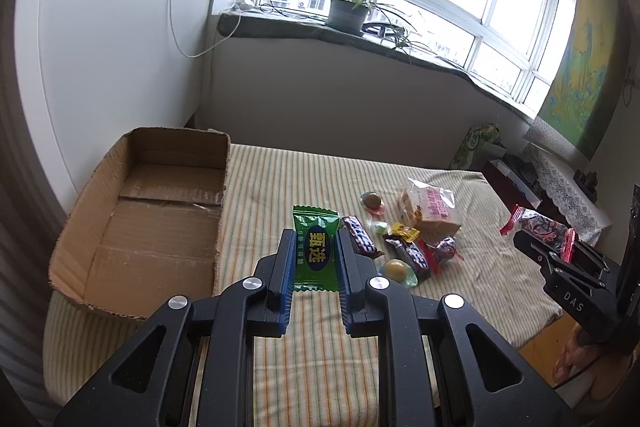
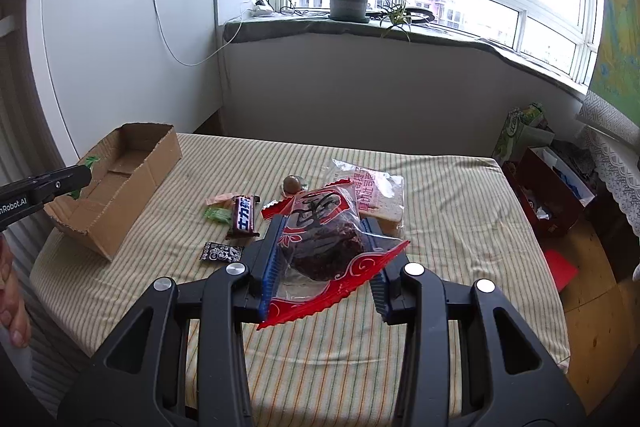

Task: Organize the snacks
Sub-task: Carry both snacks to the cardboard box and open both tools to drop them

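Note:
My left gripper (image 1: 314,241) is shut on a green candy packet (image 1: 314,247), held above the striped bed. The right gripper (image 2: 324,227) is shut on a red-and-clear packet with a dark cake inside (image 2: 324,247), also lifted; that red packet (image 1: 538,225) and the right gripper (image 1: 532,241) show at the right of the left wrist view. An open cardboard box (image 1: 140,223) lies at the bed's left, its bottom bare. Loose snacks remain on the cover: a chocolate bar (image 2: 243,217), a clear bread bag (image 2: 376,193), a small black packet (image 2: 221,251) and round sweets (image 1: 398,269).
The striped bed cover (image 2: 460,227) drops off at its right edge to a wooden floor with a red box (image 2: 548,195) and bags. A window ledge with a potted plant (image 2: 348,3) runs behind. A hand (image 2: 12,303) shows at the left edge.

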Available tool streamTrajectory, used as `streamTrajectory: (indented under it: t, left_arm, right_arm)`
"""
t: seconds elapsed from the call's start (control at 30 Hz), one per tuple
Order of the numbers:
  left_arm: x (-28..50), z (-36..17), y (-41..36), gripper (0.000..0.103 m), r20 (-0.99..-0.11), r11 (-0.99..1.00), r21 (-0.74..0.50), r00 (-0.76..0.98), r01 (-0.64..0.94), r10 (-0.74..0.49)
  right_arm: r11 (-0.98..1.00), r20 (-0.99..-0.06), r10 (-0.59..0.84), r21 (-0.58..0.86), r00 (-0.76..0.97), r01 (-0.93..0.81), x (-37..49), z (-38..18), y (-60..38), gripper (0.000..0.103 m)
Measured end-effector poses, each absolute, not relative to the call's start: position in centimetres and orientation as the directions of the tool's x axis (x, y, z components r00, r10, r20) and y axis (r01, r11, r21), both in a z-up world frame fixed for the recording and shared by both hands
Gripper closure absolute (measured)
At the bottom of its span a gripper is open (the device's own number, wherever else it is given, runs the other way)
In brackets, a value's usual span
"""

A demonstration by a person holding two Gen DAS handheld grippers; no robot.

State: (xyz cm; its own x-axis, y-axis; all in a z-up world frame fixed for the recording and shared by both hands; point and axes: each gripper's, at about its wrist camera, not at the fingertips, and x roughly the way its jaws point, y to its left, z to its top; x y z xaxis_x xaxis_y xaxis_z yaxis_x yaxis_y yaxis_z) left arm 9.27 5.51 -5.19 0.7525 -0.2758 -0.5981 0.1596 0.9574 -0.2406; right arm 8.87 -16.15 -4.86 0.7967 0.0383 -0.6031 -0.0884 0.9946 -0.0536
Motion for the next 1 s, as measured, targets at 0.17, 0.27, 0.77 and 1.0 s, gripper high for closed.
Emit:
streamTrajectory:
  t: [0.17,0.27,0.77,1.0]
  left_arm:
    - [9.0,-5.3,8.1,0.086,-0.590,0.960,-0.254,0.768,0.119,-0.251]
    - [8.8,-5.6,10.5,0.086,-0.588,0.961,-0.265,0.777,0.077,-0.225]
    - [8.3,-7.0,21.6,0.086,-0.616,0.957,-0.249,0.787,-0.147,-0.039]
    - [10.8,-7.9,21.0,0.086,-0.630,0.971,-0.197,0.776,-0.137,-0.018]
  right_arm:
    - [0.987,-0.609,0.076,-0.069,0.789,-0.148,9.8,-4.7,-12.7,0.064]
    - [0.976,-0.616,0.116,-0.074,0.779,-0.203,10.6,-4.9,-9.7,0.064]
    - [0.859,-0.646,0.376,-0.025,0.664,-0.511,15.5,-7.7,7.4,0.064]
    - [0.848,-0.678,0.386,-0.006,0.625,-0.531,17.7,-9.9,9.2,0.064]
